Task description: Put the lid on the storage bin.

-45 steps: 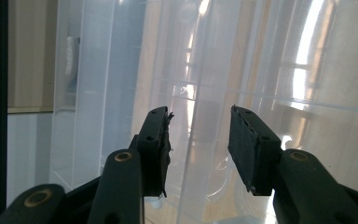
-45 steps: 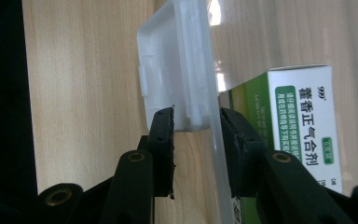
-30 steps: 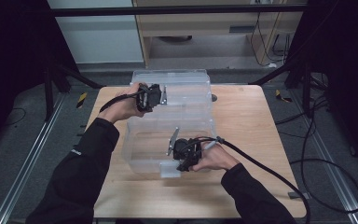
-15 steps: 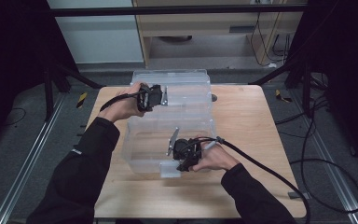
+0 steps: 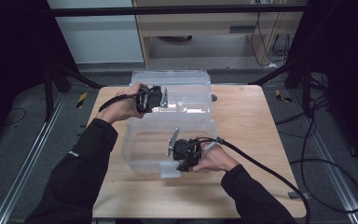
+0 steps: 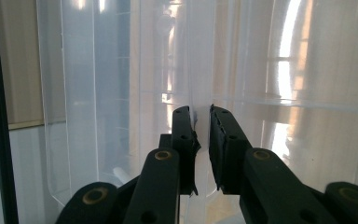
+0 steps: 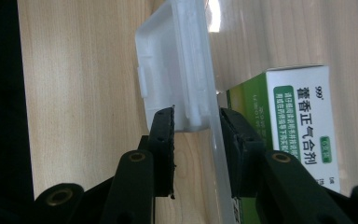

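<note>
Left gripper view: the left gripper (image 6: 200,122) has just been closing, its jaws now pinching the lid (image 5: 186,91) edge. Right gripper (image 7: 196,122) clamps the latch (image 7: 175,70) of the bin (image 5: 142,151) mid-table. Lid judged ready for moving.

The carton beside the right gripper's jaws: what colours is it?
Green and white carton, best seen in the right gripper view.

Your way across the middle of the wooden table (image 5: 242,196) is blocked by the clear plastic storage box (image 5: 144,154) and its raised lid (image 5: 186,91). You have open tabletop to the right and along the near edge. Inside, a green-and-white medicine carton (image 7: 303,121) crowds the near wall.
</note>
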The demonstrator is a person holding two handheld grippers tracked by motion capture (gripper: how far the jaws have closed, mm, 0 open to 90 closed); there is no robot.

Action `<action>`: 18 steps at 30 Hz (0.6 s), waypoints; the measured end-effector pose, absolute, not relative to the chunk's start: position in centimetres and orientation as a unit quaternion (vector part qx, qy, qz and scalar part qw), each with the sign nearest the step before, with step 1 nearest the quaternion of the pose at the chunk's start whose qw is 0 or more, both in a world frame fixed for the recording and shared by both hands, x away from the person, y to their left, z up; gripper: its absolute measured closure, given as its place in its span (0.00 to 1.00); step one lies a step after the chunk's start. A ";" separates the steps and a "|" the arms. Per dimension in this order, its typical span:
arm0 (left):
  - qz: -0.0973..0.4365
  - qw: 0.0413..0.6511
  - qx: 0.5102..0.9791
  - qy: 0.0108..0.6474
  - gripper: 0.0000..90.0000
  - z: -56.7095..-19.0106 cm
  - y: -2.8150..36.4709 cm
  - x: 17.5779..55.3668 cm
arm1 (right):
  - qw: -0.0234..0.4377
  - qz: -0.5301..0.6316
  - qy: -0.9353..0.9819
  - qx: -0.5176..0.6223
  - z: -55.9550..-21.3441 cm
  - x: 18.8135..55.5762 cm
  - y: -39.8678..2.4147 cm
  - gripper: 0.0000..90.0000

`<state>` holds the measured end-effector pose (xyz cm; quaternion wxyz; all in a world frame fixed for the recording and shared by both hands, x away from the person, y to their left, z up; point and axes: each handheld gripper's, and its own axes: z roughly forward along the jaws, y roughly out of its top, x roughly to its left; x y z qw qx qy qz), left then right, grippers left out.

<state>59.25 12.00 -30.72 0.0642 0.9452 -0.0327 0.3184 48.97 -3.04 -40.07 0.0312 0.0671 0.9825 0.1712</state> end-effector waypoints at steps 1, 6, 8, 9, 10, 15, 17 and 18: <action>0.320 0.067 0.944 -0.036 0.89 -30.7 12.0 59.1 | 0.031 0.172 0.982 0.069 -40.1 48.9 -3.1 0.75; 0.323 0.068 0.943 -0.039 0.90 -30.4 12.1 58.0 | 0.037 0.175 0.982 0.064 -40.1 48.9 -3.2 0.75; 0.322 0.072 0.943 -0.037 0.90 -30.2 12.2 57.7 | 0.037 0.179 0.981 0.063 -40.2 48.9 -3.2 0.75; 0.322 0.075 0.943 -0.037 0.90 -30.2 12.2 57.6 | 0.038 0.180 0.981 0.062 -40.2 48.9 -3.3 0.75; 0.322 0.075 0.943 -0.037 0.90 -30.2 12.2 57.5 | 0.039 0.180 0.981 0.063 -40.2 48.9 -3.3 0.75; 0.328 0.072 0.941 -0.040 0.90 -30.0 12.1 56.4 | 0.036 0.181 0.980 0.071 -40.2 48.8 -3.3 0.75; 0.329 0.071 0.941 -0.043 0.90 -30.0 12.1 56.2 | 0.037 0.180 0.980 0.073 -40.2 48.8 -3.2 0.75; 0.329 0.072 0.940 -0.043 0.90 -30.0 12.2 56.0 | 0.037 0.181 0.980 0.071 -40.2 48.8 -3.3 0.75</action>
